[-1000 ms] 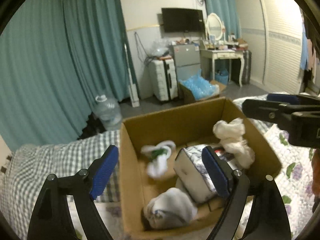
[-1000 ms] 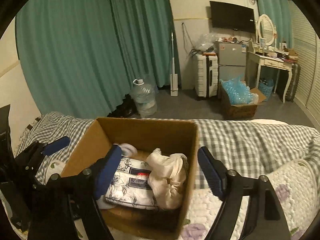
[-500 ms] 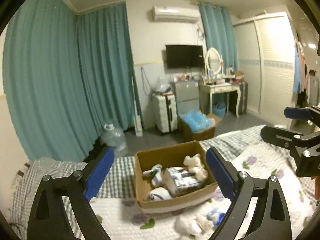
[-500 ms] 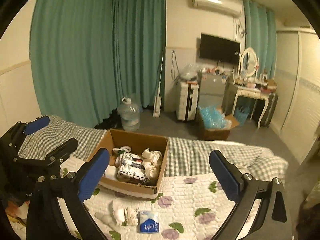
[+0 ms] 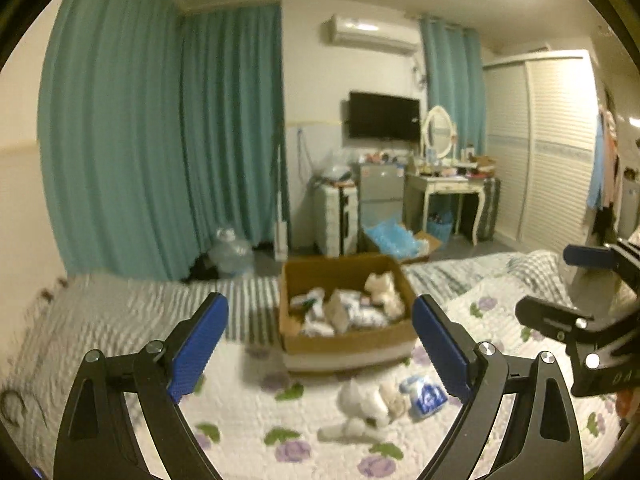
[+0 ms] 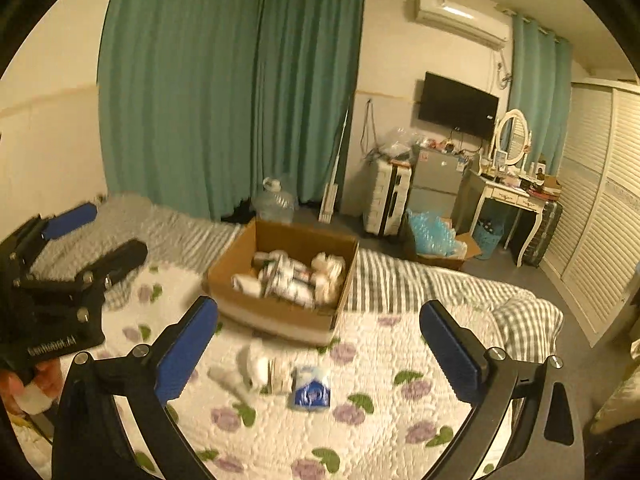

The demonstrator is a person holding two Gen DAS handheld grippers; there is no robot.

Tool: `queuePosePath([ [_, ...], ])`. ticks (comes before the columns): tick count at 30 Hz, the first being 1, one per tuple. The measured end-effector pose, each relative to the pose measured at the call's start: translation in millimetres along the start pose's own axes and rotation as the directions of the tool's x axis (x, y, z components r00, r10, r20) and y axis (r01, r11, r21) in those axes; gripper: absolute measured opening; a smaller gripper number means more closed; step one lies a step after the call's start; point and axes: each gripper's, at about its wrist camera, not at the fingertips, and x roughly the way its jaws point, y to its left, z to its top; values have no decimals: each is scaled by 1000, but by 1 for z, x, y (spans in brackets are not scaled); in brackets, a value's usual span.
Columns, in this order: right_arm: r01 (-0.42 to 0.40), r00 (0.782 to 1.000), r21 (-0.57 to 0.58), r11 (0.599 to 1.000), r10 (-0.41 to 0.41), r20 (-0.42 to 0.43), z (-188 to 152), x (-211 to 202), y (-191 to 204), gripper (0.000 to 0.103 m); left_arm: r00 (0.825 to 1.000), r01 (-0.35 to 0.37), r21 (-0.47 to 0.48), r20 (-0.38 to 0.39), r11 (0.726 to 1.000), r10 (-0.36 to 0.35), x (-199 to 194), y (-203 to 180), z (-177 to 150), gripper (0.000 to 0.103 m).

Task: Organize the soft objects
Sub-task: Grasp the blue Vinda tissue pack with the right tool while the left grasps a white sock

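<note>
A cardboard box (image 5: 344,346) (image 6: 276,316) sits on the bed and holds several soft items, among them a cream plush (image 5: 382,286) and a floral tissue pack (image 6: 290,284). In front of it lie white cloth pieces (image 5: 362,400) (image 6: 256,366) and a blue tissue packet (image 5: 426,390) (image 6: 311,387). My left gripper (image 5: 320,344) is open and empty, held well back from the box. My right gripper (image 6: 318,352) is open and empty, above the loose items. Each gripper shows at the edge of the other's view.
The bed has a white floral quilt (image 6: 380,420) and a grey checked blanket (image 5: 120,312). Beyond it stand teal curtains, a water jug (image 6: 276,200), a white suitcase (image 5: 338,220), a box of blue plastic (image 6: 432,236), a dressing table (image 5: 444,188) and a wardrobe.
Both grippers have pulled back and up from just over the box, so the whole bed and room now show. Both stay open and empty.
</note>
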Motion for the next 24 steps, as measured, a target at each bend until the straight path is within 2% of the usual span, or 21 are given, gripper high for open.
queuePosePath([
  [3,-6,1000,-10,1000,6,-29,-21,20,4,101,999,-15,-19,-47,1000,14,14,2,-21,94],
  [6,-25,998,43,999,28,-54,-41,48,1,101,994,-53,-38,-102,998,49,34,4,-43,94],
  [9,-54,995,105,993,63,-81,-55,82,-7,101,986,-45,-55,-166,997,36,58,5,-63,94],
  [13,-25,987,91,996,39,-157,-82,130,-10,101,969,-47,-45,-244,998,34,86,2,-97,94],
  [18,-18,938,174,985,77,-338,-138,179,-17,95,940,-37,13,-340,999,40,108,-9,-136,94],
  [20,-9,913,148,989,69,-403,-153,193,-12,87,925,-36,21,-379,999,41,115,-11,-150,94],
  [23,-23,894,128,992,77,-441,-156,206,-6,85,911,-24,3,-411,1000,23,122,-12,-157,94],
  [24,-20,895,123,992,72,-441,-156,208,-5,85,909,-23,2,-417,1000,22,122,-13,-158,94],
])
